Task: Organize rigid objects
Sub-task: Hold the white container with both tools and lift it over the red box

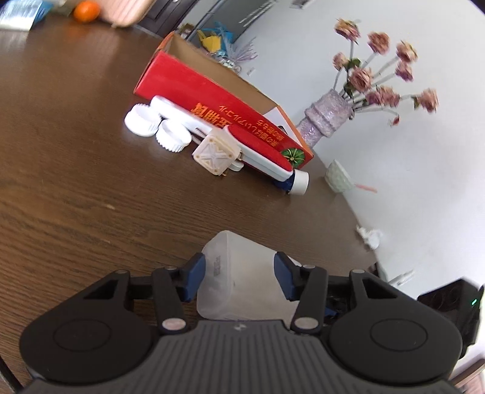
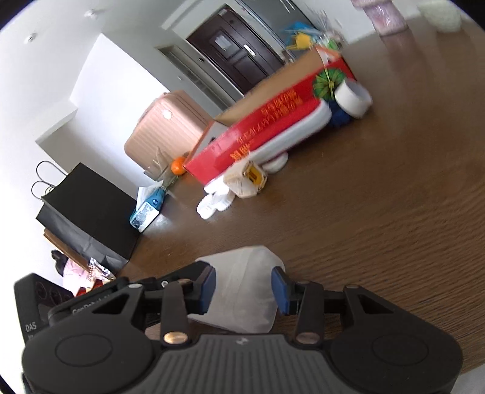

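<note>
In the left wrist view, the left claw [image 1: 239, 278] is closest to the camera, and its two blue pads [image 1: 194, 280] press on the sides of a translucent white plastic container [image 1: 239, 272], so it is pinching this container. The container lies over the near part of the brown wooden desk [image 1: 75, 197].

In the right wrist view, the right claw [image 2: 244, 291] holds a translucent white container [image 2: 245, 288] in the same way, with one blue pad on each side. I cannot tell if both claws hold one container or two.

Farther on the desk there is a group of small things. Two white ribbed caps [image 1: 157, 127] lie side by side, touching a long white case [image 1: 178, 116] behind them. Just beside them a cream square block [image 1: 216, 151] with a cross pattern stands tilted. Next to it lies a white holder with a red top [image 1: 260, 148], and at its end a white cylinder [image 1: 298, 181] with a blue part.

All these things lie along the front wall of a long red cardboard box [image 1: 212, 100], open at the top, with orange letters on the side.

Behind the box, near the desk edge, stand a pale green cup [image 1: 338, 178] and a purple vase [image 1: 324, 116] with pink flowers. At the far side of the desk lies an orange [image 1: 86, 11]. In the right wrist view, a pink suitcase [image 2: 166, 130] and a black paper bag [image 2: 88, 218] stand beyond the desk.
</note>
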The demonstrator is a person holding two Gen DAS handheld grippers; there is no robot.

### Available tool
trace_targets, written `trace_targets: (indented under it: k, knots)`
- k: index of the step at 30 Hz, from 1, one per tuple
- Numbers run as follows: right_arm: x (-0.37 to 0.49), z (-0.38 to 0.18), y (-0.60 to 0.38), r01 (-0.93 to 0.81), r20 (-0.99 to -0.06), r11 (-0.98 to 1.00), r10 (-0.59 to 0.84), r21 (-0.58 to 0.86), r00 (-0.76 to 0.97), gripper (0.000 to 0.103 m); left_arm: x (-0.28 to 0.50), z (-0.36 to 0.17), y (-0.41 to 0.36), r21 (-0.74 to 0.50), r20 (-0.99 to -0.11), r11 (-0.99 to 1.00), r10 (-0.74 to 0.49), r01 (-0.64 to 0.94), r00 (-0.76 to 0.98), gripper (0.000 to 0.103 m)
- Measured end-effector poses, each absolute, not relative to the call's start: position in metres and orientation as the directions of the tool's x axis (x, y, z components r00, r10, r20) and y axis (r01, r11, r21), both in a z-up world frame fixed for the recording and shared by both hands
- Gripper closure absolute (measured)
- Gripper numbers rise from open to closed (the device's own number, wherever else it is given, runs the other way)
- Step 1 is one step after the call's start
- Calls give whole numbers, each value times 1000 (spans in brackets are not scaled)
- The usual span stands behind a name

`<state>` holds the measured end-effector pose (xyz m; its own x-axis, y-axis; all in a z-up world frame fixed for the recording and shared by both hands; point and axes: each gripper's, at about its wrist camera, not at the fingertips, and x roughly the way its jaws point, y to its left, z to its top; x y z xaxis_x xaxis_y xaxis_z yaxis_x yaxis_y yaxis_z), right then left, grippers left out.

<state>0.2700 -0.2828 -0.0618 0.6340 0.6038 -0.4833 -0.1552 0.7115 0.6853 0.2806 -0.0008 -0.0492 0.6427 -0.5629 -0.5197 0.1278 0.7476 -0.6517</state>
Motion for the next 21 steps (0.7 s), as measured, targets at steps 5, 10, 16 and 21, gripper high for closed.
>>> trace_targets:
  k: [5, 10, 16, 21]
  knots:
    - [273, -66, -284, -141, -471, 688, 617, 712, 631, 65, 274, -46, -4, -636, -511, 760, -542, 130, 667, 56]
    - [267, -51, -290, -187, -447, 722, 588, 667, 674, 80, 262, -33, -10, -613, -485, 769, -547, 182, 682, 65]
    - [266, -34, -304, -220, -389, 713, 584, 666, 713, 80, 263, -10, -22, -586, -430, 772, -554, 246, 713, 65]
    - [290, 7, -308, -289, -306, 731, 562, 618, 768, 80, 303, 30, -29, -543, -362, 777, -560, 319, 746, 65]
